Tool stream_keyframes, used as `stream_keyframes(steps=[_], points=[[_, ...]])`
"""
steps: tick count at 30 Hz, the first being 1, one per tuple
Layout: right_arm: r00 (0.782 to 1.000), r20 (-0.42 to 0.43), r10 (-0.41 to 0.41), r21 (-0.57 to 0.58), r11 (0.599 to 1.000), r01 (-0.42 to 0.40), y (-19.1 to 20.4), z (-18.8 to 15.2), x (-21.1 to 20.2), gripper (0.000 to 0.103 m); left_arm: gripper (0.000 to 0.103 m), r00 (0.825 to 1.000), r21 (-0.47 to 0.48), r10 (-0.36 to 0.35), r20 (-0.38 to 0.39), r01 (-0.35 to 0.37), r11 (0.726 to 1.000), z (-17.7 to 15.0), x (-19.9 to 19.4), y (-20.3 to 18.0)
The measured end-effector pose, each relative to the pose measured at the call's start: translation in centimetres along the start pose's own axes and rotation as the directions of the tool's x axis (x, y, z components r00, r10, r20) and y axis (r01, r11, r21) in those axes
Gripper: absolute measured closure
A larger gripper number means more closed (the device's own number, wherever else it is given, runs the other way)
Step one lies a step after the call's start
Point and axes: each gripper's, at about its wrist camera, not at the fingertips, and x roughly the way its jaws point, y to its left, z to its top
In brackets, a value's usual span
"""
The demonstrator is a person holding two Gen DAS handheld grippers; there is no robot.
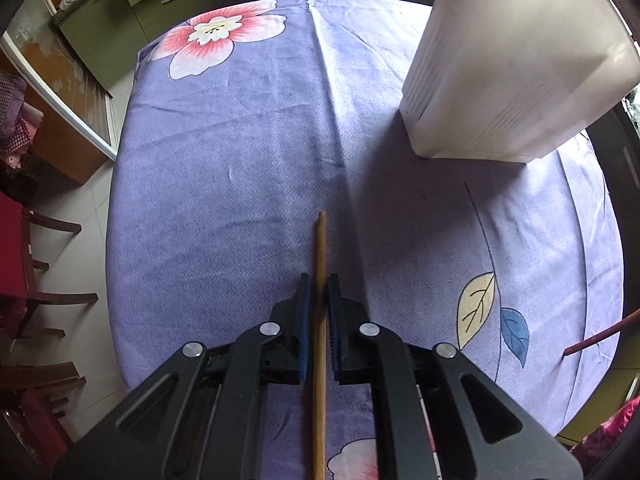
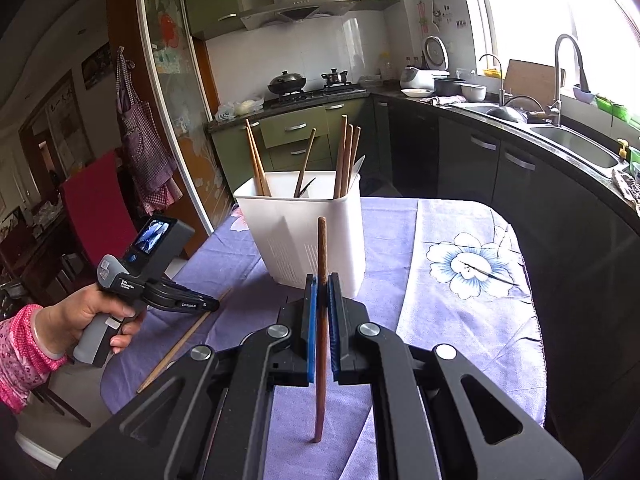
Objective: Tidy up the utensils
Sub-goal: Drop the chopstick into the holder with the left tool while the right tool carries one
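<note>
Lilac tablecloth (image 1: 240,160) printed with pink and blue flowers, white slotted utensil holder (image 2: 304,236), pale tan chopstick (image 1: 320,320), dark reddish-brown chopstick (image 2: 321,320), black hand-held gripper (image 2: 322,292) with blue pads (image 2: 311,320), olive-green cabinets (image 2: 296,128)

Ahead of the left jaws, bare cloth-covered worktop (image 1: 248,152) stretches to its far edge, open to pass. Ahead and to their right, the white holder (image 1: 516,60) stands tall and blocks that side. Straight ahead of the right jaws the same holder (image 2: 304,232) stands close, chopsticks (image 2: 346,156) sticking up from it; open worktop lies to its right.
</note>
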Motion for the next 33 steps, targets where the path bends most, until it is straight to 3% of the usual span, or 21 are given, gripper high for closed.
stream_keyframes(steps=[6,11,22,33], points=[[1.000,-0.004,0.012,-0.002,1.000,-0.012,0.3,0.2,-0.2,0.097,0.098,1.000,0.003,0.012,-0.006,-0.012,1.000,0.2,-0.1,-0.1],[0.999,0.020,0.027,-0.014,1.000,-0.027,0.5,1.7,-1.1,0.097,0.098,0.995,0.012,-0.013,0.099,0.012,1.000,0.0,-4.2,0.0],[0.991,0.123,0.046,-0.034,0.999,-0.042,1.9,7.8,-4.1,0.097,0.098,0.938,0.060,-0.083,0.335,0.067,0.996,-2.8,-15.7,-0.3],[0.971,0.240,0.020,-0.009,1.000,-0.019,2.8,15.2,-5.3,0.097,0.098,0.912,0.079,-0.119,0.392,0.096,0.992,-3.5,-18.1,-0.4]])
